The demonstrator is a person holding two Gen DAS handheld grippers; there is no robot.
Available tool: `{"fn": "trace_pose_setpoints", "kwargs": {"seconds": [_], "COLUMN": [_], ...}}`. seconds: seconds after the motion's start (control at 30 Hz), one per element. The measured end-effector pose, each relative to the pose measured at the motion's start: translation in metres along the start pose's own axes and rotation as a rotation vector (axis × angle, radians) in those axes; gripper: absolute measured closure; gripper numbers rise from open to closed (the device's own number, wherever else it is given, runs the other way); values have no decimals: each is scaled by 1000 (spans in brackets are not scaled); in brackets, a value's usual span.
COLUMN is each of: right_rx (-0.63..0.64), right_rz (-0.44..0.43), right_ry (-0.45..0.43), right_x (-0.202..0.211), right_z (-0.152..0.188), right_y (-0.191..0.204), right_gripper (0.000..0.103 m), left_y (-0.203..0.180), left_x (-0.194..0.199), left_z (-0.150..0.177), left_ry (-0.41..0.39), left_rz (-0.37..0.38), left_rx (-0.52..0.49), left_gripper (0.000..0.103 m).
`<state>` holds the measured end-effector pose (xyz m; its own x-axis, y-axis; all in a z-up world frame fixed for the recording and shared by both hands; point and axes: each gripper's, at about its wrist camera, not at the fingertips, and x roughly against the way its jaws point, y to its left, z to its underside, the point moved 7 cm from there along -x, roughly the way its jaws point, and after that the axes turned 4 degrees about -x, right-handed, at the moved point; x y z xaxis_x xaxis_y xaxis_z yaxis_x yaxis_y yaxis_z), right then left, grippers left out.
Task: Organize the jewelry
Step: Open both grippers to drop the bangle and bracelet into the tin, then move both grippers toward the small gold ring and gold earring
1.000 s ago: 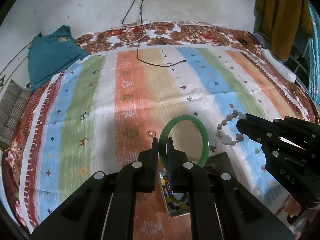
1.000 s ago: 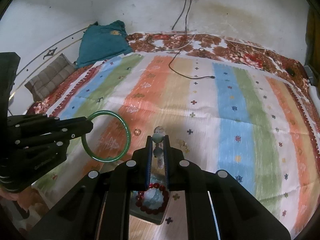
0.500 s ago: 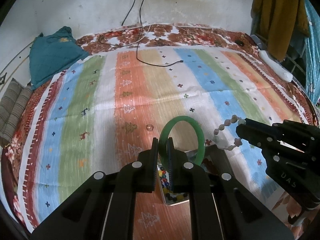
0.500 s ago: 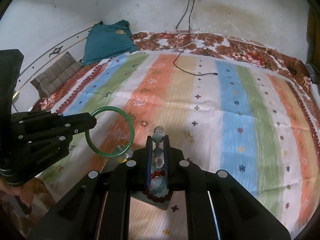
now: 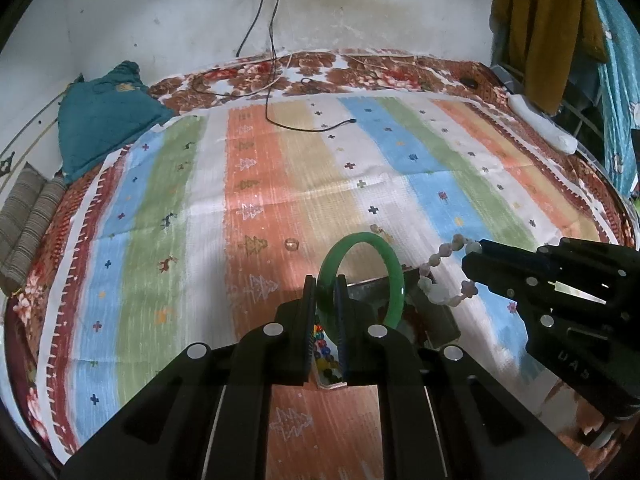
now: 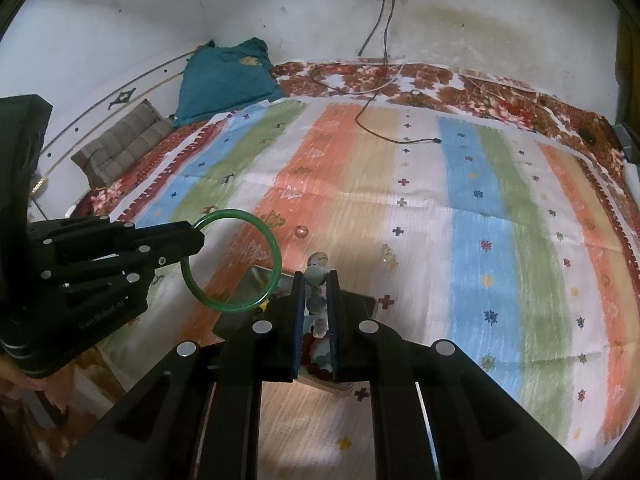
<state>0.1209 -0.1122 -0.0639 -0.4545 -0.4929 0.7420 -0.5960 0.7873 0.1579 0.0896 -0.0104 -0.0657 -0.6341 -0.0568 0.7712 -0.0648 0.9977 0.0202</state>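
My left gripper (image 5: 325, 284) is shut on a green bangle (image 5: 394, 276) and holds it upright above an open metal jewelry box (image 5: 436, 316). The bangle also shows in the right wrist view (image 6: 272, 248). My right gripper (image 6: 316, 280) is shut on a pale bead bracelet (image 6: 315, 274), which hangs from its tips in the left wrist view (image 5: 438, 280). The box holds coloured beads (image 5: 324, 356) and a dark red bead bracelet (image 6: 316, 364). A small clear bead (image 5: 291, 244) lies on the striped cloth beyond the box.
The striped cloth (image 5: 280, 184) covers a bed against a white wall. A black cable (image 5: 304, 124) lies across its far part. A teal cloth (image 5: 104, 108) and a striped cushion (image 5: 28, 216) sit at the far left. Clothes (image 5: 540, 24) hang at the right.
Both grippers have pulled back and risen slightly with their pieces. The box now shows farther under the bangle, and the view takes in more of the wall.
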Motion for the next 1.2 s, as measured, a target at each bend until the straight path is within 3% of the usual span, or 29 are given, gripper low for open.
{"fn": "trace_pose_setpoints", "kwargs": {"seconds": [0.43, 0.57, 0.67, 0.83, 1.03, 1.2], "right_rx": [-20, -56, -77, -92, -102, -109], "right_rz": [-7, 19, 30, 41, 55, 97], "right_ry": [39, 43, 52, 75, 116, 145], "right_x": [-6, -6, -9, -14, -24, -35], "right_z": [6, 5, 5, 6, 7, 5], "right_y": [-1, -11, -16, -21, -26, -34], "right_gripper": [90, 70, 69, 63, 61, 56], "left_y": [-3, 3, 10, 17, 27, 31], "left_x": [-3, -2, -2, -2, -10, -25], "left_z": [2, 2, 2, 1, 1, -1], "left_ry": [17, 15, 18, 23, 53, 93], "left_rz": [19, 4, -5, 3, 26, -4], "left_rx": [1, 30, 57, 81, 128, 118], "left_gripper": [92, 91, 85, 64, 55, 53]}}
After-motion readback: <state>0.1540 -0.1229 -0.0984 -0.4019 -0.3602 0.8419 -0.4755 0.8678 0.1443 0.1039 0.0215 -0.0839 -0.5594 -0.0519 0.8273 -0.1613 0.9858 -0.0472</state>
